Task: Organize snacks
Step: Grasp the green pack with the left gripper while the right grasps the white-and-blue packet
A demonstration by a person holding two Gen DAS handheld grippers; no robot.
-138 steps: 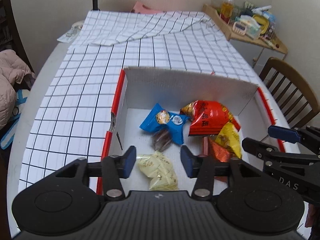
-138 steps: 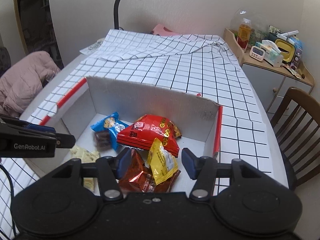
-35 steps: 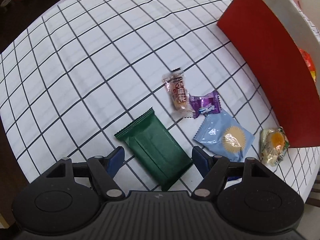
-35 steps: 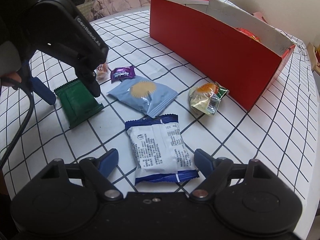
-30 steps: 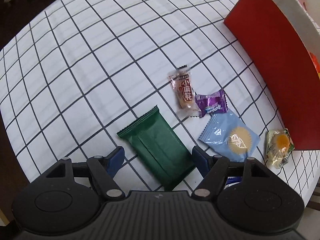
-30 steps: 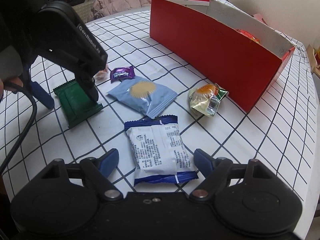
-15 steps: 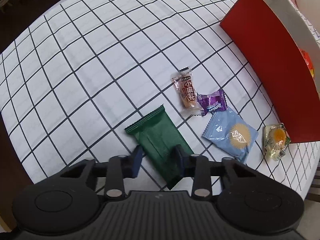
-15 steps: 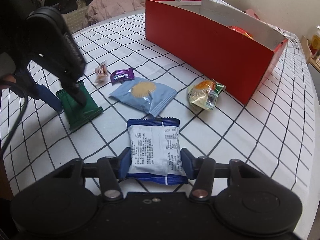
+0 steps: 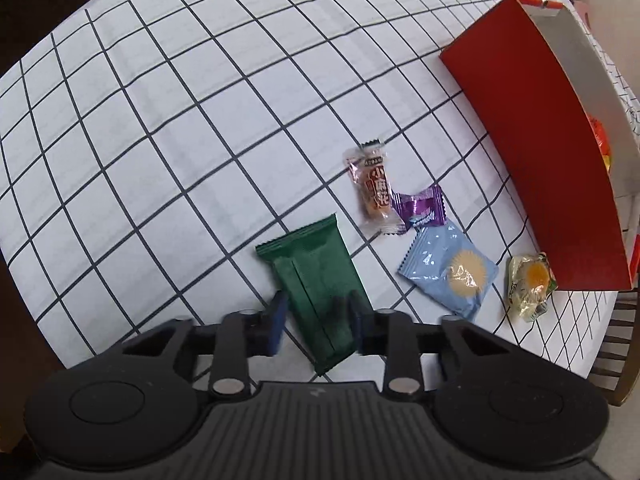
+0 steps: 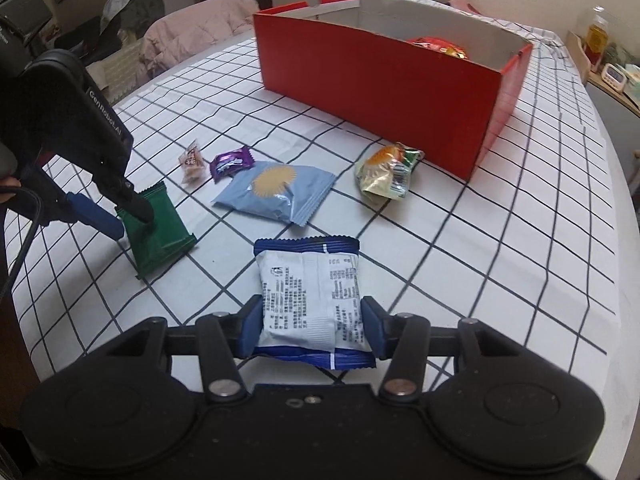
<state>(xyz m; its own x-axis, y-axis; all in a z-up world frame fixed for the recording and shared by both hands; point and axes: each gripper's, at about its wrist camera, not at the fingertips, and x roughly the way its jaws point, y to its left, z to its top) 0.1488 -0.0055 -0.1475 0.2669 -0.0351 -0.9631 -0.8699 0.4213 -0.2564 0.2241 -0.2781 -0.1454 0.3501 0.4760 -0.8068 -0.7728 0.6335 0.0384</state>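
Note:
My left gripper (image 9: 316, 322) is shut on a green snack packet (image 9: 316, 280), also seen in the right wrist view (image 10: 158, 232), where one end is tilted up off the cloth. My right gripper (image 10: 310, 330) is shut on a white and blue snack packet (image 10: 310, 300). On the checked cloth lie a light blue packet (image 10: 276, 192), a purple candy (image 10: 232, 162), a small brown candy (image 10: 192, 160) and a gold-green packet (image 10: 388, 174). The red box (image 10: 384, 84) stands behind them with red and yellow snacks inside.
The table edge runs close on the left (image 10: 24, 280) and right (image 10: 624, 208). A pink coat (image 10: 192, 28) lies on a chair beyond the table. A side shelf with bottles (image 10: 600, 44) stands at the far right. A wooden chair (image 9: 624, 360) is by the table.
Both grippers have closed from wide open onto their packets. The views have risen a little and the green packet's end has lifted.

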